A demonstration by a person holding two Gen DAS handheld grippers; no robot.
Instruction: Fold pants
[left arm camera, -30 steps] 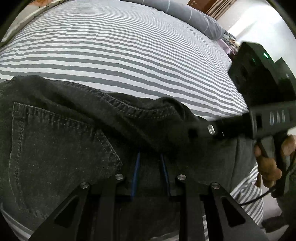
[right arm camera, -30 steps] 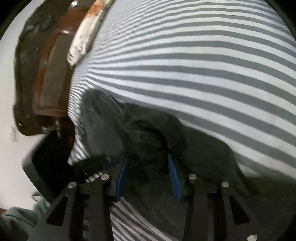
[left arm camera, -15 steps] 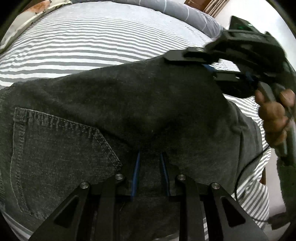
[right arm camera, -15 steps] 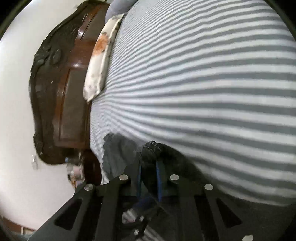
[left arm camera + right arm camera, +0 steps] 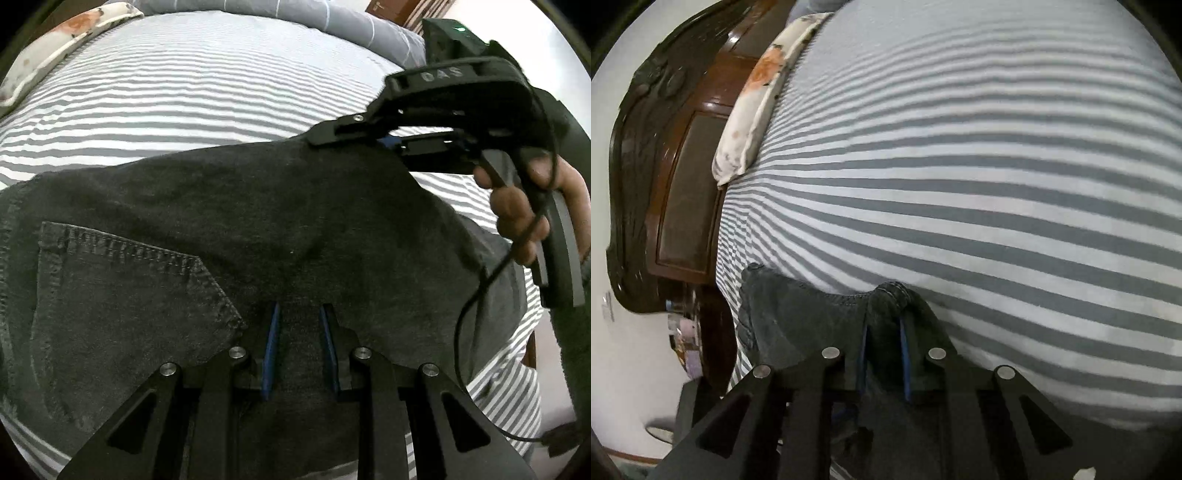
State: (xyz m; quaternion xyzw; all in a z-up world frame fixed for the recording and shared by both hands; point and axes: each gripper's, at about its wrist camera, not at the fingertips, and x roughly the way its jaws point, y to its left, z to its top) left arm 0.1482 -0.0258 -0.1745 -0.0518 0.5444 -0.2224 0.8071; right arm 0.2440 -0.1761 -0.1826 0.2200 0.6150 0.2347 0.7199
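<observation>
Dark grey pants (image 5: pixel 258 229) spread on striped bed (image 5: pixel 207 85), pinched by left gripper (image 5: pixel 298 314) and right gripper (image 5: pixel 882 325), jaws clenched; "DAS" lettering at 1 o'clock.

Matt dark denim pants (image 5: pixel 258 229), striped cloth sheet (image 5: pixel 960 166), glossy wooden headboard (image 5: pixel 683 155).

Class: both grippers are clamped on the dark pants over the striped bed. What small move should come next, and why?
Probably carry the right gripper across toward the back pocket and lay its fold down. Both grippers' jaws are shut on the pants; the left gripper pins the near edge, while the right holds a raised bunch above the striped sheet.
</observation>
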